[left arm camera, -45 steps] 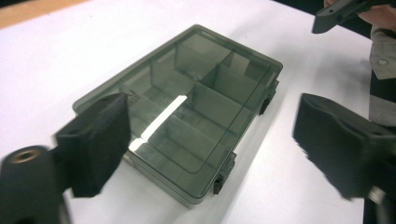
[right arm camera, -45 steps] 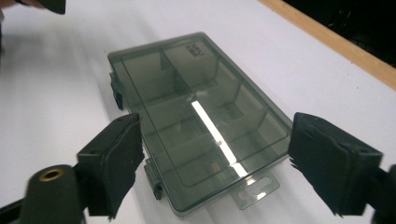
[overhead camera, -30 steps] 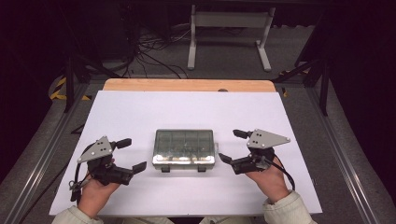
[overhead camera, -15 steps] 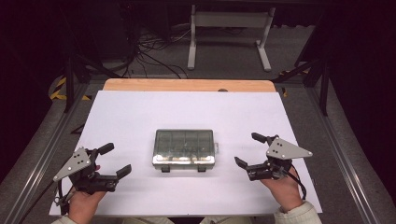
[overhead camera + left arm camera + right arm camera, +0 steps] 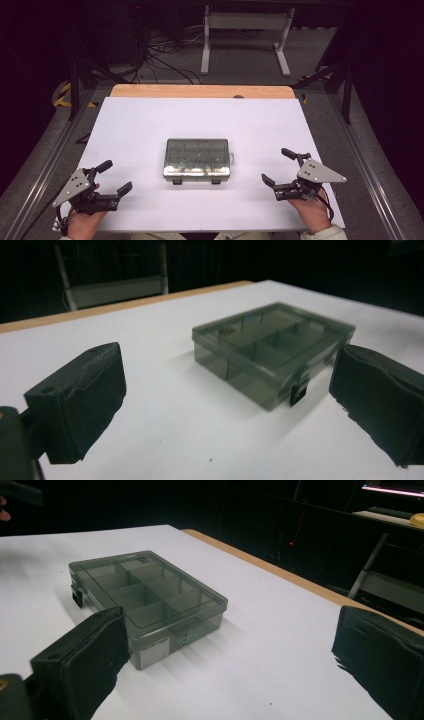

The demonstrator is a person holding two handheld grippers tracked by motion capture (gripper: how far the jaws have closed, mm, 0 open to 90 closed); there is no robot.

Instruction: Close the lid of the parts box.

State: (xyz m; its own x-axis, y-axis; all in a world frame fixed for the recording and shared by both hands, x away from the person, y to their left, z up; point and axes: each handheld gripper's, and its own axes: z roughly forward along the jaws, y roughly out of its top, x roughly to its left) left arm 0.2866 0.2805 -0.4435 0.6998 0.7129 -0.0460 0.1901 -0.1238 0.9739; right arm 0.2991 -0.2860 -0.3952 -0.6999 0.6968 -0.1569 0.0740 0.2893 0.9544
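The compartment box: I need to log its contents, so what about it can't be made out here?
- Contents of the compartment box: high view too small, glare on the lid.
- Near corner: left gripper view, behind a jaw.
- Lid's small label: right gripper view, too blurred to read.

You are working in a lab or test bay, not a home. You are sitting at a counter (image 5: 150, 125) covered by a plain white sheet with a wooden edge (image 5: 200, 91) showing at the far side. Loose black cables (image 5: 160, 55) are trailing over the grey floor beyond it, a white metal stand (image 5: 245, 35) is standing there, and yellow-black hazard tape (image 5: 65, 97) is marking the floor in the dark surroundings.
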